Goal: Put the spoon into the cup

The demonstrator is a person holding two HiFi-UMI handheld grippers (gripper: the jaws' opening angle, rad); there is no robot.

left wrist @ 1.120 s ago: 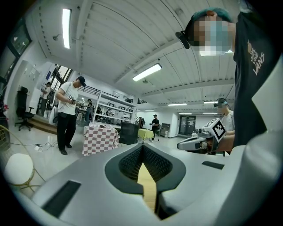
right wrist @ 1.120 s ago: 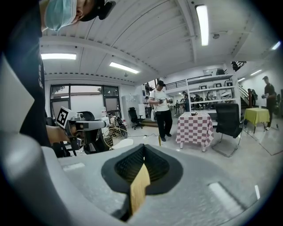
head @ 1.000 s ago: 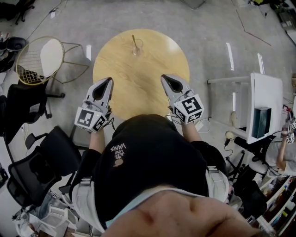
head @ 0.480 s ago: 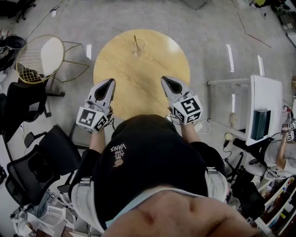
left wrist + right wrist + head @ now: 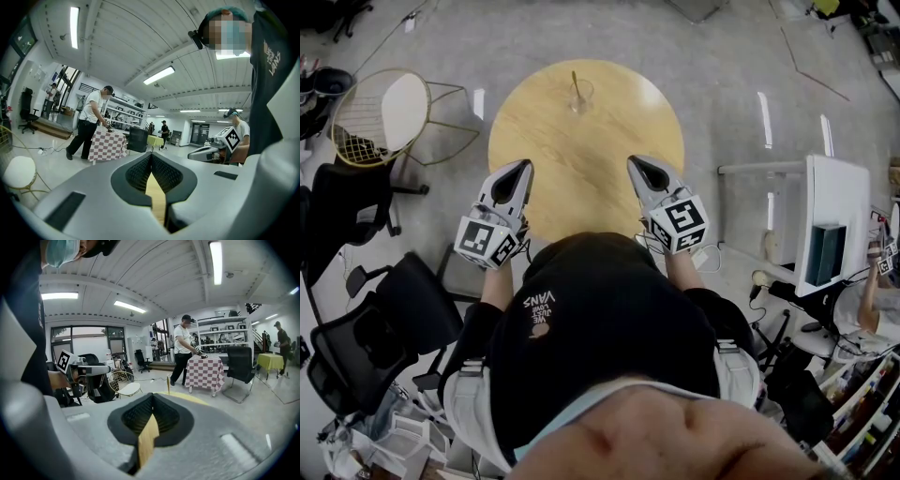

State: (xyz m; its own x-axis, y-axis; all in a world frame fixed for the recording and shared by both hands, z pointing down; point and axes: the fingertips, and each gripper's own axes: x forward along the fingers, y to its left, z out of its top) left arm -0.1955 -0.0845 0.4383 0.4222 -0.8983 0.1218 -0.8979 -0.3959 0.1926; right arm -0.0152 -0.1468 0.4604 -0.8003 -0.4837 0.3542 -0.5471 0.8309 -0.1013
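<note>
The round table (image 5: 581, 178) offers an open wooden top from its near rim, where the left gripper (image 5: 524, 163) sits at seven o'clock and the right gripper (image 5: 632, 159) at five o'clock, straight across the middle. The only thing standing in the way is the cup (image 5: 579, 97) at twelve o'clock by the far rim, with the spoon (image 5: 574, 81) sticking up out of it. Off the table, a wire chair (image 5: 380, 120) stands just beside the rim at ten o'clock, a white desk (image 5: 836, 202) lies across a strip of floor at three o'clock, and black office chairs (image 5: 380, 328) crowd eight o'clock.
</note>
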